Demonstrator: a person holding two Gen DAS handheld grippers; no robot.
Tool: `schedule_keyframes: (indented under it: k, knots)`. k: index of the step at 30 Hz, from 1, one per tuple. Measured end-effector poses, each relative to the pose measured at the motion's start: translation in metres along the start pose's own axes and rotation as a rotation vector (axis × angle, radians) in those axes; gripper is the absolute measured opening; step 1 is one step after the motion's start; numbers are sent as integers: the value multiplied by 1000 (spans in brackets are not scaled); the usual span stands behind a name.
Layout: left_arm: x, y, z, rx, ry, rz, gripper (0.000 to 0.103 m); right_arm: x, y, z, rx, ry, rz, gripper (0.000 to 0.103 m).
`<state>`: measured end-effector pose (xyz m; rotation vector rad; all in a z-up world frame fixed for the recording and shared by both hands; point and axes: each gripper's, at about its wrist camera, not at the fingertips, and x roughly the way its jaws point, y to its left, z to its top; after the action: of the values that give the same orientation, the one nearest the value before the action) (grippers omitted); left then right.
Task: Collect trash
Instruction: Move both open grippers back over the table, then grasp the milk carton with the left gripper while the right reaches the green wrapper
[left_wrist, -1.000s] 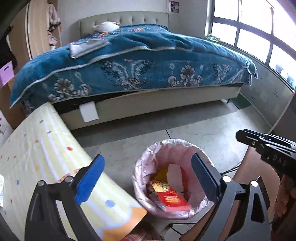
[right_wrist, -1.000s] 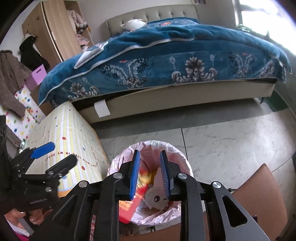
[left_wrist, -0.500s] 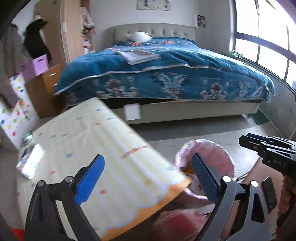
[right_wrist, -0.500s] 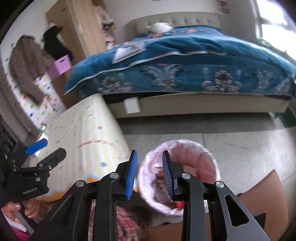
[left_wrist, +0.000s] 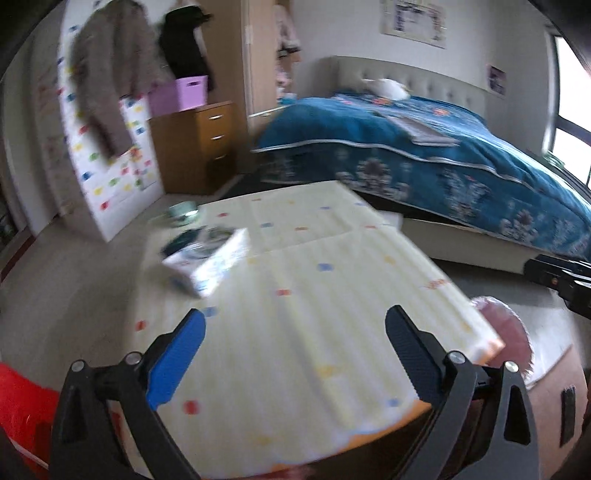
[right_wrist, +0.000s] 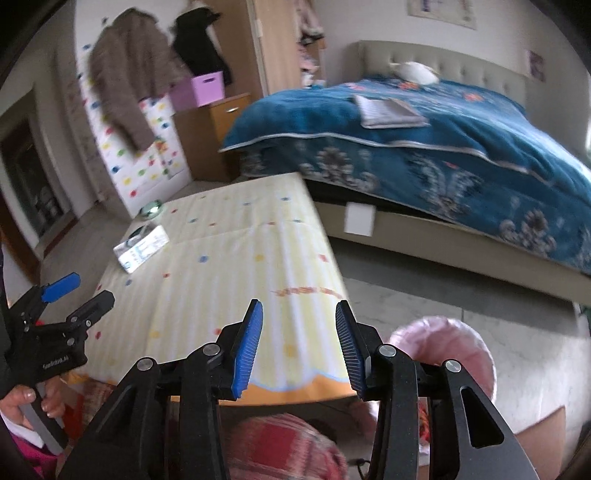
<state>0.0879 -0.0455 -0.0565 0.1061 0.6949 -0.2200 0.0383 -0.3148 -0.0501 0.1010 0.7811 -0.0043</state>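
A: Although both grippers are empty, the remaining trash lies well apart from them; the left gripper (left_wrist: 291, 350) has its jaws wide apart with nothing between them, and the right gripper (right_wrist: 299, 343) has its jaws opening, likewise with nothing between them; both hover over the near end of the striped play mat (left_wrist: 295, 295).

B: Where is the thing to be collected?

A: A small white carton (left_wrist: 207, 258) lies on the far left part of the mat, with a green-tinted round object (left_wrist: 183, 213) just beyond it at the mat's far edge, too blurred to name; the pink-lined bin (right_wrist: 443, 354) stands on the floor near the mat's near right corner, beside the blue-quilted bed (right_wrist: 406, 147).

B: What could go wrong from here?

A: Three risks, as a judgement; first, the views are smeared, which suggests fast travel, so a hurried approach may knock the light carton off the mat's left edge instead of straddling it; second, jaws opened too little may push the carton rather than admit it; third, the carry to the bin is long, and a loose hold on a smooth carton could let it drop short, onto the mat or the person's lap (right_wrist: 288, 446).
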Motion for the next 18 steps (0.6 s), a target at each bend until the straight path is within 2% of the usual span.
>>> schedule_keyframes:
  k: [10, 14, 18]
  knots:
    - [22, 90, -4, -71, 10, 134, 96, 38, 86, 26, -119, 34, 63, 43]
    - [40, 110, -2, -71, 33, 144, 96, 60, 113, 33, -143, 53, 86, 45]
    - [63, 118, 3, -64, 51, 123, 96, 85, 131, 41, -155, 81, 100, 46]
